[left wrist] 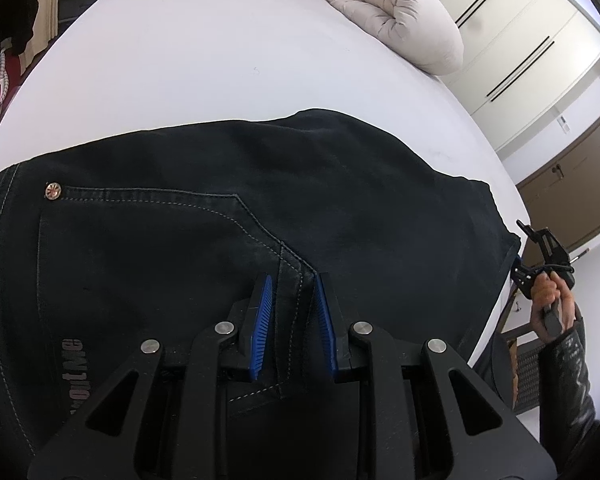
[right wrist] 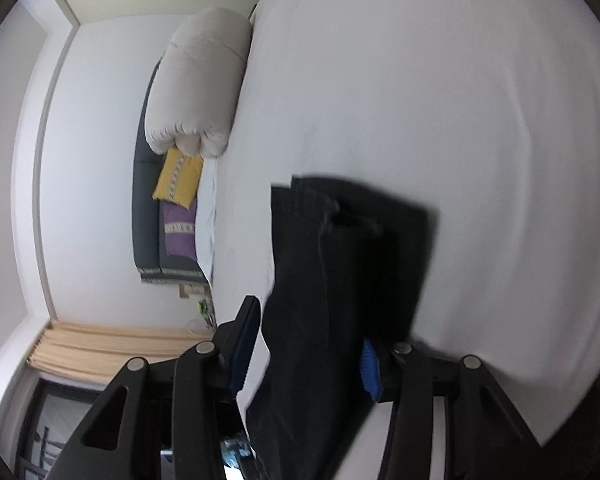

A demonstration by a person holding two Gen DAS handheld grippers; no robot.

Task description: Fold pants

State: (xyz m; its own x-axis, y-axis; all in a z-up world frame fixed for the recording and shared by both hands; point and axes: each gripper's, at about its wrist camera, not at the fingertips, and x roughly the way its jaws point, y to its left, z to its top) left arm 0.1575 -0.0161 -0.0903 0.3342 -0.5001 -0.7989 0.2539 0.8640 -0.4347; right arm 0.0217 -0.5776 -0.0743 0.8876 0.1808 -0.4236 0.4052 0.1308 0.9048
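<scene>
gripping the seat seam of the black jeans (left wrist: 228, 208), the left gripper (left wrist: 294, 308) is clamped narrowly on a ridge of denim at the lower corner of the back pocket, its ribbed blue pads (left wrist: 263, 312) pressing the fabric from both sides. the jeans lie on the white bed sheet (left wrist: 204, 68), near the edge closest to the person, already doubled leg over leg by the look of the stacked hems in the right wrist view. the right gripper (right wrist: 306, 354) sits at the leg end; its jaws straddle the hanging cloth with a visible gap on the left side, so it reads as not yet clenched, though that view is blurred and contact on the far pad cannot be confirmed. judged step: securing both ends before a lengthwise fold. the next move calls for a firm closure on both layers of the leg end, then a lift and carry toward the waistband while the left end stays anchored. material notes: the denim is heavy, matte, with pale contrast stitching and a copper rivet (left wrist: 53, 191); it holds creases but sags under its own weight. the sheet is smooth and taut. a rolled beige duvet (left wrist: 396, 16) rests well apart at the far side.
</scene>
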